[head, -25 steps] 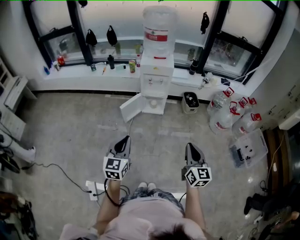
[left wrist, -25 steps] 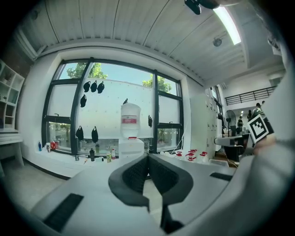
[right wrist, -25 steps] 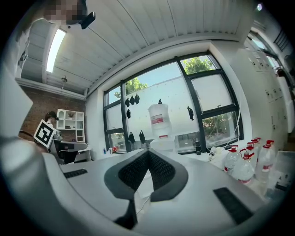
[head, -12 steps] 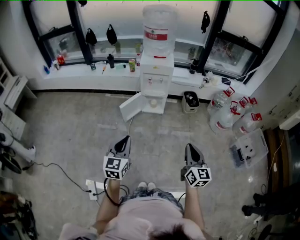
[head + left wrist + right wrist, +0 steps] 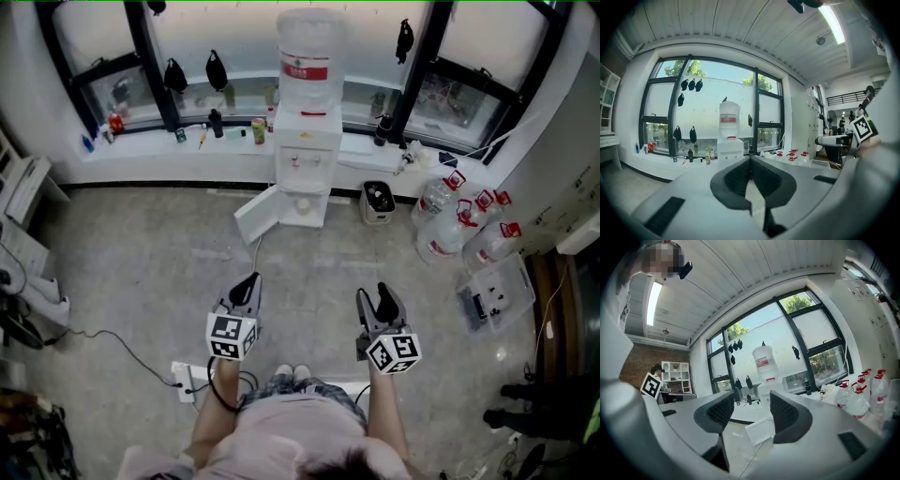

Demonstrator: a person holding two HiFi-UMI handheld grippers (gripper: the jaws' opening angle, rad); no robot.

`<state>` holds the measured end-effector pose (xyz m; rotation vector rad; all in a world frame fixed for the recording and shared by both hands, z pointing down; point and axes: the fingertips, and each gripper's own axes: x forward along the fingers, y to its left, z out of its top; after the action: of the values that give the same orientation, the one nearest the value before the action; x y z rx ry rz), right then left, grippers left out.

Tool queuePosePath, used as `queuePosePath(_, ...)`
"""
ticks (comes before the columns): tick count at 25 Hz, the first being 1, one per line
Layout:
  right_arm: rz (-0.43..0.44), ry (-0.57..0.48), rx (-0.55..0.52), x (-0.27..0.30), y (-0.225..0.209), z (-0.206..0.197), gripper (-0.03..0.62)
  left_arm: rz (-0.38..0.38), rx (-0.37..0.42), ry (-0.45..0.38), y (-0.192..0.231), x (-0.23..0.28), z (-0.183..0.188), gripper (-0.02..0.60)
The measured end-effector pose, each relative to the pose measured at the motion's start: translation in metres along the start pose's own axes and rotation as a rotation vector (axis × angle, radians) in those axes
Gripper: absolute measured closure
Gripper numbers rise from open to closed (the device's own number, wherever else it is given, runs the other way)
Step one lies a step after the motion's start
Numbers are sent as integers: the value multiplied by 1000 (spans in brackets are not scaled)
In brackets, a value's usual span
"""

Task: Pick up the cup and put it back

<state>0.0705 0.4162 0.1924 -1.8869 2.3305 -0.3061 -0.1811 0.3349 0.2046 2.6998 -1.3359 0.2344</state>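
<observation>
Right claw point(image 5: 372, 298) part open, left claw point(image 5: 248, 284) closed, both empty and low centre
Your right claw's jaws have just been spreading, with nothing between them. Well above both, at top centre, the water dispenser point(image 5: 305, 155) has its lower door point(image 5: 255, 214) hanging open. A small pale thing inside may be the cup point(image 5: 302, 201), though it is too small to be sure. Just right of the dispenser a bin point(image 5: 379, 202) holds dark items; a clear box point(image 5: 495, 295) at far right holds something dark.

All views toward water dispenser point(image 5: 305, 155)
</observation>
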Motion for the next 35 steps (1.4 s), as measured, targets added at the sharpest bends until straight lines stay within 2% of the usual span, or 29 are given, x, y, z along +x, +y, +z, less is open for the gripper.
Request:
queuePosePath(7,16,-23,16,11,5,3,180,3,1,8,6,4,-2,557)
queuePosePath(11,20,-13,16,17,7,0,116,0,3,9,10,5,-3,557)
queuePosePath(20,-4,-9,14,38,5,-4,97,-22,12,12,25,19,-2,557)
queuePosePath(23,-9,-13,10,45,7,-7,97,-32,-6,-10,29,26,0,557)
queuePosePath(28,-11,-16,14,59,11,-14,97,-37,17,-29,43,37,6,557)
queuePosePath(35,-20,3,28,83,2,-23,97,-33,5,-10,62,54,1,557)
